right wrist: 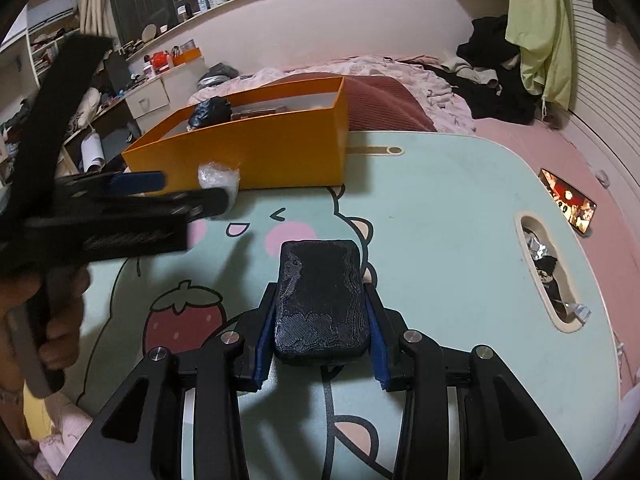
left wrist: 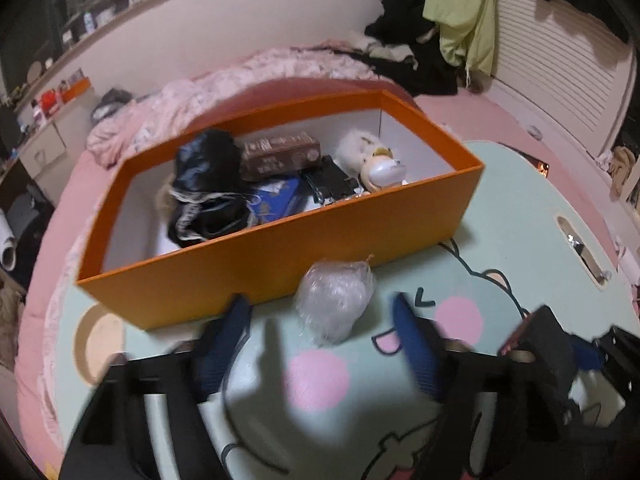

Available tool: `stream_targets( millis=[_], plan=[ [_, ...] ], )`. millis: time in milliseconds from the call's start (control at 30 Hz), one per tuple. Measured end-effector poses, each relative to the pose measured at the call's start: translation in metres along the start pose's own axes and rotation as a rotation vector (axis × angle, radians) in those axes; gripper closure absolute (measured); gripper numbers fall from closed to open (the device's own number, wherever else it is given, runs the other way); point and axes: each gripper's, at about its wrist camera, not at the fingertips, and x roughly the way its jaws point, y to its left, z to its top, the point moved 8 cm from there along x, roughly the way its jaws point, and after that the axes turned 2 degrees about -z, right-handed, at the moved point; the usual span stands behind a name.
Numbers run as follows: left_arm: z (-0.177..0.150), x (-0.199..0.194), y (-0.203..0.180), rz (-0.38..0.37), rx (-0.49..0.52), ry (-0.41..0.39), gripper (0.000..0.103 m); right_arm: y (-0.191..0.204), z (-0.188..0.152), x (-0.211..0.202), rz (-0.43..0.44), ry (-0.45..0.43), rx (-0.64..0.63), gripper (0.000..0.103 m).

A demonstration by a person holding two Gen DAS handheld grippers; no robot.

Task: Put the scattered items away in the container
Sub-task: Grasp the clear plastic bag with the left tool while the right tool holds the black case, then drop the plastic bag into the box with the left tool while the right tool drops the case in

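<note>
Around us the bench [right wrist: 440, 184] is a mint lap table printed with a cartoon face and a strawberry, set on a pink bed [left wrist: 480, 108] with a rumpled pink quilt [left wrist: 168, 100] and dark clothes [right wrist: 500, 92] behind it. An orange box [left wrist: 280, 248] stands on the far part of the bench, open at the top. Inside we see a black crumpled bag [left wrist: 208, 160], a brown carton [left wrist: 280, 154], a blue pack [left wrist: 276, 200], a black gadget [left wrist: 332, 184] and a white plush toy [left wrist: 376, 160]. A phone [right wrist: 568, 200] with a lit screen lies at the right edge of the bench, and a slot [right wrist: 548, 272] cut in the bench holds scraps of foil.

A clear crumpled plastic bag [left wrist: 334, 300] lies on the bench, touching the near wall of the orange box. Our left tongs [left wrist: 320, 312] are released, the blue fingers [left wrist: 236, 320] spread wide to either side of the bag, the left finger just at the box wall. The box wall stands right behind the bag.

Our right tongs [right wrist: 320, 304] are clenched on a black textured block [right wrist: 320, 300], held low above the middle of the bench, well apart from the box. In the right wrist view the left tongs [right wrist: 200, 196] cross the left side, between us and the box's near corner. To the right the bench lies open up to the slot and the phone.
</note>
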Motion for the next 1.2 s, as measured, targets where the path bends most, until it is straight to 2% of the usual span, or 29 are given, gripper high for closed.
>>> stream_targets(
  millis=[33,133,267,367,467,633,767,867,900,933,1000,1100,1200],
  plan=[
    [-0.001,0.001,0.0,-0.012,-0.008,0.006,0.072,0.0,0.0,0.0,-0.001,0.0,-0.001,0.063],
    [-0.004,-0.014,0.002,-0.061,-0.035,-0.049,0.072,-0.001,0.0,0.0,0.0,0.0,-0.001,0.063],
    [-0.008,-0.045,0.019,-0.076,-0.078,-0.127,0.072,-0.002,0.001,0.0,0.003,0.001,0.004,0.063],
    [-0.001,-0.064,0.037,-0.066,-0.098,-0.17,0.072,-0.001,0.002,0.0,-0.017,0.009,-0.004,0.063],
    [0.017,-0.083,0.057,-0.045,-0.112,-0.219,0.072,0.005,0.009,-0.002,0.02,0.011,0.006,0.063],
    [0.05,-0.084,0.081,-0.045,-0.126,-0.228,0.072,0.018,0.057,-0.015,0.05,-0.06,0.01,0.063],
    [0.073,-0.065,0.092,-0.068,-0.154,-0.174,0.072,0.033,0.112,-0.012,0.058,-0.097,0.011,0.063],
    [0.084,-0.044,0.094,-0.022,-0.119,-0.115,0.071,0.045,0.151,0.006,0.048,-0.094,0.007,0.063],
    [0.085,-0.038,0.095,0.001,-0.113,-0.095,0.059,0.049,0.161,0.015,0.042,-0.09,-0.001,0.063],
    [0.086,-0.031,0.097,0.019,-0.115,-0.078,0.036,0.052,0.168,0.023,0.033,-0.086,-0.01,0.063],
    [0.084,-0.024,0.101,0.022,-0.137,-0.075,0.02,0.053,0.177,0.043,0.004,-0.06,-0.015,0.06],
    [0.074,-0.022,0.103,-0.02,-0.156,-0.075,0.02,0.047,0.174,0.067,-0.002,0.001,0.031,0.055],
    [0.066,-0.028,0.106,-0.01,-0.14,-0.101,0.019,0.044,0.167,0.067,0.042,-0.011,0.076,0.053]
  ],
)
